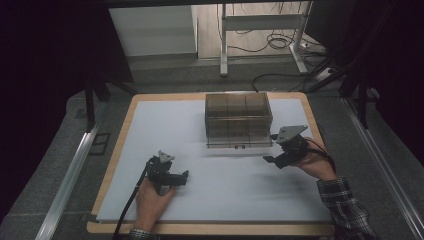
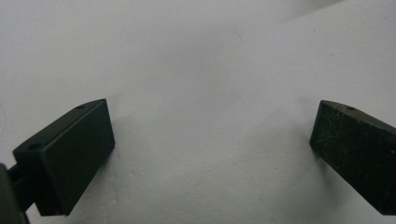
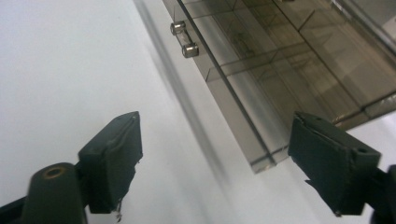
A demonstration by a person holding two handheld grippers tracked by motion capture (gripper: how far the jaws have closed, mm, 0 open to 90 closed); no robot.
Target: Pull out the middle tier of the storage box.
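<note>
a: where's the smoky, see-through plastic organiser box (image 1: 238, 120) with the inner dividers?

b: on the white sheet (image 1: 210, 200) over the wooden board, toward the far side, right of centre. its long axis runs across the table, and its front face with two small round metal knobs (image 3: 183, 39) looks toward the person.

a: which tool is nearer?

b: the right gripper (image 1: 274, 150), by a lot. it sits just off the box's front right corner, jaws pointing at that front face. in the right gripper view the corner edge lies between the two black jaws, apart from both pads.

a: so holding nothing?

b: nothing. its jaws are spread wide. the left gripper (image 1: 184, 176) lies well apart on the sheet, jaws also wide, bare white between them.

a: surfaces?

b: glossy hard panel, thin edges, slippery i'd guess; the rubbery pads look matte and worn.
</note>
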